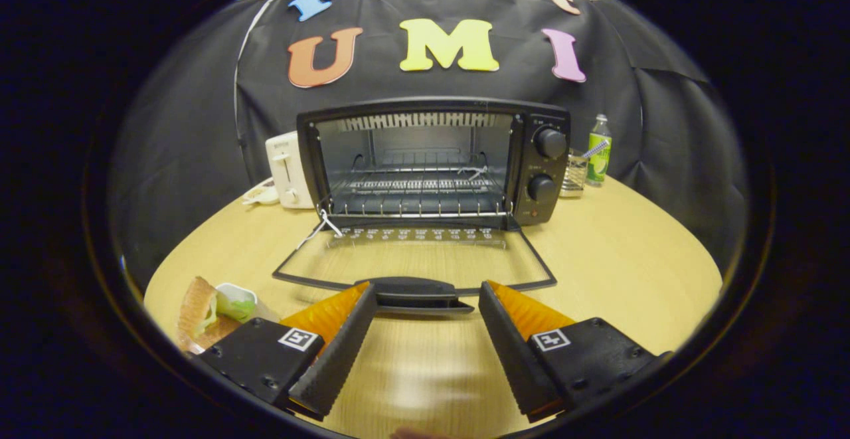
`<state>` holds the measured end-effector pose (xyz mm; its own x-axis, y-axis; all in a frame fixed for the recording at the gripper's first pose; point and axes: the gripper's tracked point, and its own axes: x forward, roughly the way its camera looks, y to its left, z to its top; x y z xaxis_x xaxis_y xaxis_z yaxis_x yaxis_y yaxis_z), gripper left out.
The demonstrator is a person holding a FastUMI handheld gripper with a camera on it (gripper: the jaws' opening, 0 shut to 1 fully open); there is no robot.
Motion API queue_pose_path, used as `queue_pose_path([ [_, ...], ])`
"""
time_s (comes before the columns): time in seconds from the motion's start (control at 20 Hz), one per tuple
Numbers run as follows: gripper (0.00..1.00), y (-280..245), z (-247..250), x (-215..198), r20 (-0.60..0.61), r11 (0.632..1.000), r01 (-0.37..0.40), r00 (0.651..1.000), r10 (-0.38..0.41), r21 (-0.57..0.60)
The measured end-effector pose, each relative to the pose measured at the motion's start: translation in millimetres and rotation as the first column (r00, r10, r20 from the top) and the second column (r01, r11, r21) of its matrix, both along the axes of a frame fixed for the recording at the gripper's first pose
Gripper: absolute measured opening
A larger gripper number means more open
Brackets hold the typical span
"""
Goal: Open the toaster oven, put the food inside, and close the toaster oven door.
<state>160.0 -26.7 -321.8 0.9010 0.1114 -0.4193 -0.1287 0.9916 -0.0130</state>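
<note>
The toaster oven (pixel 435 160) sits mid-frame, its glass door (pixel 415 263) folded flat onto the table (pixel 631 260); the gripper (pixel 425 296) hangs spread wide, empty, tips flanking the door handle (pixel 417 295); the food (pixel 212 309), a sandwich, lies lower left beside the left finger

toaster oven (pixel 435 160) mid-table | white toaster (pixel 289 170) left | bottle (pixel 598 149) right

Wire oven rack (pixel 418 186), wood-grain table (pixel 617 260)
</note>
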Motion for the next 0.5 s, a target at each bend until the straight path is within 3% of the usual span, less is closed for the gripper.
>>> queue_pose_path([
  [0.15,1.0,-1,2,-2,-0.042,0.999,-0.037,0.998,0.038,0.033],
  [0.3,1.0,11,18,-6,-0.093,0.979,-0.116,0.987,0.133,0.169],
  [0.5,1.0,35,35,-28,-0.27,0.906,-0.178,0.917,0.294,0.383],
])
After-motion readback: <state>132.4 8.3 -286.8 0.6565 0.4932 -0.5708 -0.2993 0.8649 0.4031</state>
